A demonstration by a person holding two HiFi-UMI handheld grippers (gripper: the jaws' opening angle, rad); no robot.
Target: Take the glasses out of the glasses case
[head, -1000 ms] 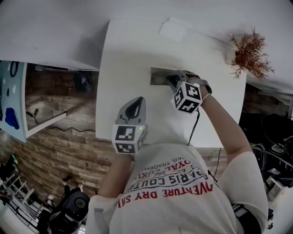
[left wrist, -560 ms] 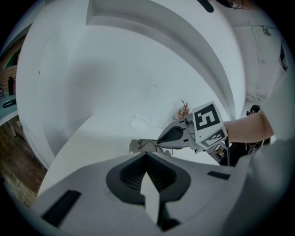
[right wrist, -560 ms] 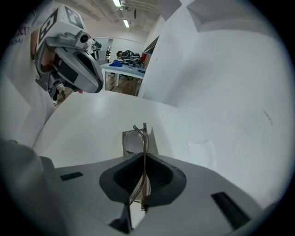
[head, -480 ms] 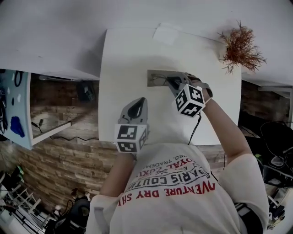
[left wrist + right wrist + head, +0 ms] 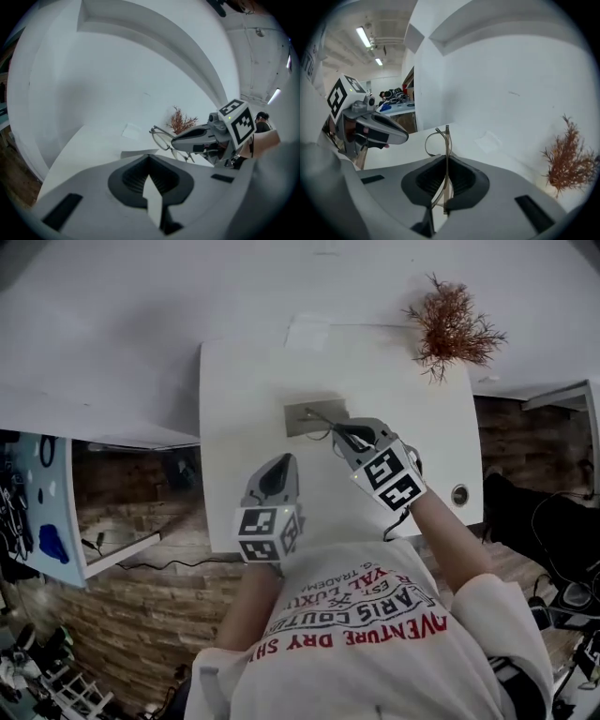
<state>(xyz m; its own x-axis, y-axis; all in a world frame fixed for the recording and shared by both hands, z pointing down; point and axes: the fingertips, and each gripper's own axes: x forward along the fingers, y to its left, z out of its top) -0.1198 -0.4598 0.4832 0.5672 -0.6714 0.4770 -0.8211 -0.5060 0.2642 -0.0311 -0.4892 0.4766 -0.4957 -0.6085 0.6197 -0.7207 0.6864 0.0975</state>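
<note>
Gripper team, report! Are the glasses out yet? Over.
Left gripper shut, empty. Right gripper shut on glasses, held up off the glasses case. Nothing in the way.

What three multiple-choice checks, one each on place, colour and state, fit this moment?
1. Where is the dried plant?
A. inside the case
B. at the table's far right corner
C. on the floor

2. What colour is the glasses case?
A. grey
B. red
C. yellow

3. How do the right gripper's jaws stand?
A. wide apart, empty
B. shut on the case
C. shut on the glasses

Key: B, the head view shows it at that corner by the wall; A, the case is a grey block on the white top; C, the right gripper view shows the frame pinched between the jaws.
</note>
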